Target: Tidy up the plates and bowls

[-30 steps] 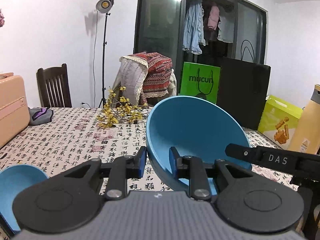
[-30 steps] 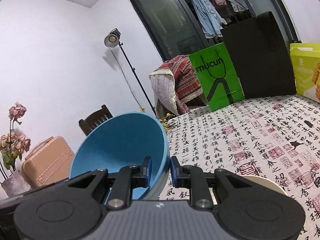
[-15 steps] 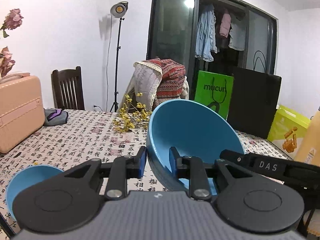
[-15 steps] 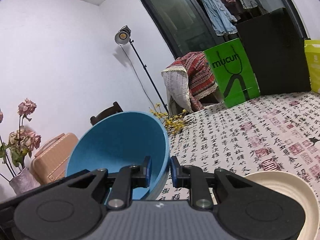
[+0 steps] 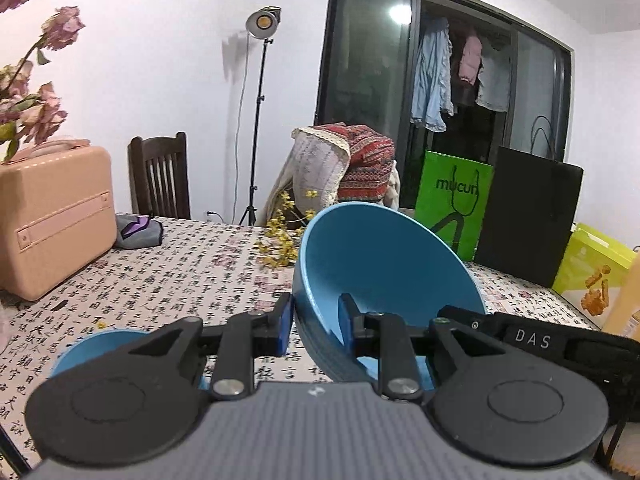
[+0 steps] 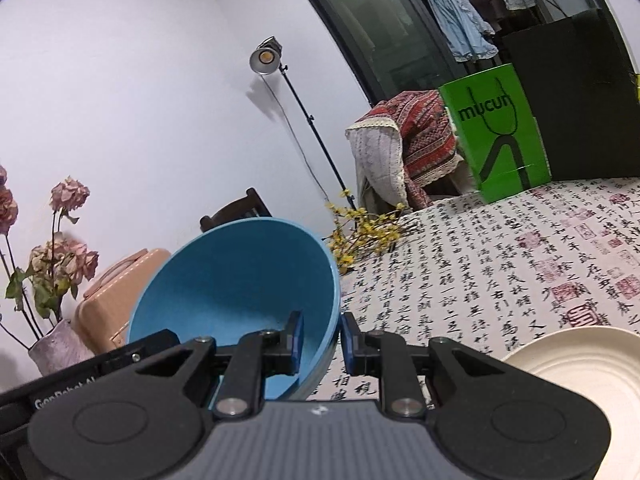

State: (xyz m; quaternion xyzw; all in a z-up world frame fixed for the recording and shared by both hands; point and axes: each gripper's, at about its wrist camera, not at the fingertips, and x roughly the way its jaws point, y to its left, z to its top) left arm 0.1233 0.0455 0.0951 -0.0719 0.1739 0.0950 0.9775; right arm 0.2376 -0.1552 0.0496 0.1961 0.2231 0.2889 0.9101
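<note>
Both the left gripper [image 5: 315, 328] and the right gripper [image 6: 320, 338] pinch one blue bowl's [image 5: 384, 264] rim. A second blue bowl [image 5: 96, 344] and a cream plate [image 6: 592, 364] sit half-hidden behind them.

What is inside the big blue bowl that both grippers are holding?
The big blue bowl looks empty: only one pad of each gripper reaches inside its rim. The lowest part of its inside is hidden behind the left gripper and right gripper.
</note>
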